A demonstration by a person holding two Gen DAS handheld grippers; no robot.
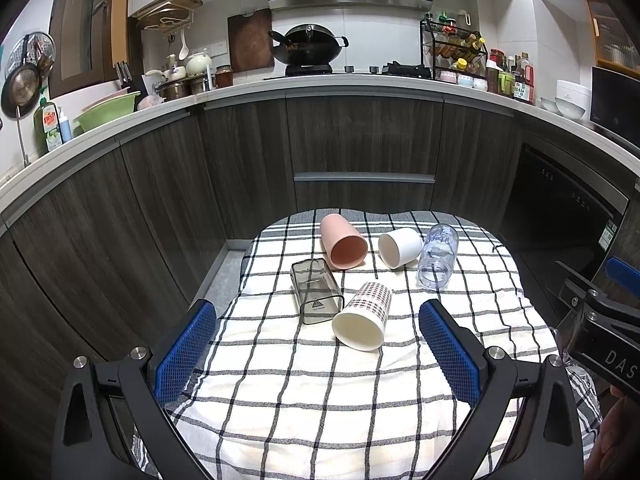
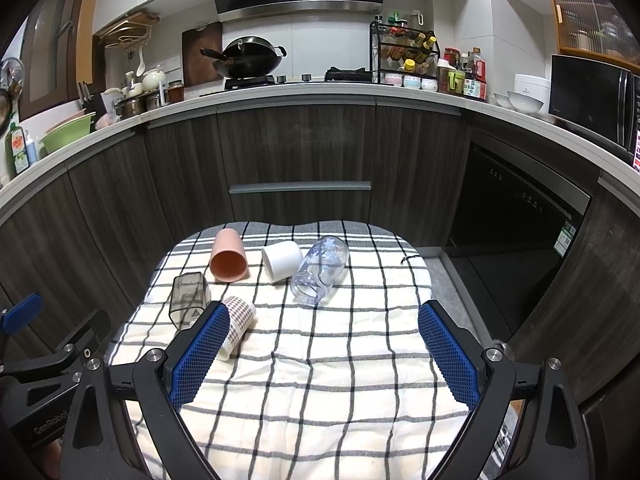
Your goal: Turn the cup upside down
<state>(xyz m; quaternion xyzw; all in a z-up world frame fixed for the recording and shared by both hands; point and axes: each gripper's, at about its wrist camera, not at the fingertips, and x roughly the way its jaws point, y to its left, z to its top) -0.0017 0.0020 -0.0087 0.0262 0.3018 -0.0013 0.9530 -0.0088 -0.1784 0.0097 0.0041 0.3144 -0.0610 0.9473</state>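
Several cups lie on their sides on a checked cloth (image 1: 320, 400) (image 2: 320, 360): a pink cup (image 1: 344, 246) (image 2: 227, 257), a white cup (image 1: 400, 246) (image 2: 282, 260), a clear plastic cup (image 1: 438, 256) (image 2: 320, 271), a smoky square cup (image 1: 316, 296) (image 2: 188, 298) and a plaid paper cup (image 1: 362, 316) (image 2: 240, 322). My left gripper (image 1: 316, 320) is open and empty, just short of the plaid cup. My right gripper (image 2: 324, 322) is open and empty; its left finger hides part of the plaid cup.
Dark wood cabinets (image 1: 360, 140) and a kitchen counter (image 1: 360, 84) stand behind the table. A black dishwasher (image 2: 516, 224) is at the right. The right gripper's body (image 1: 604, 332) shows at the right edge of the left wrist view.
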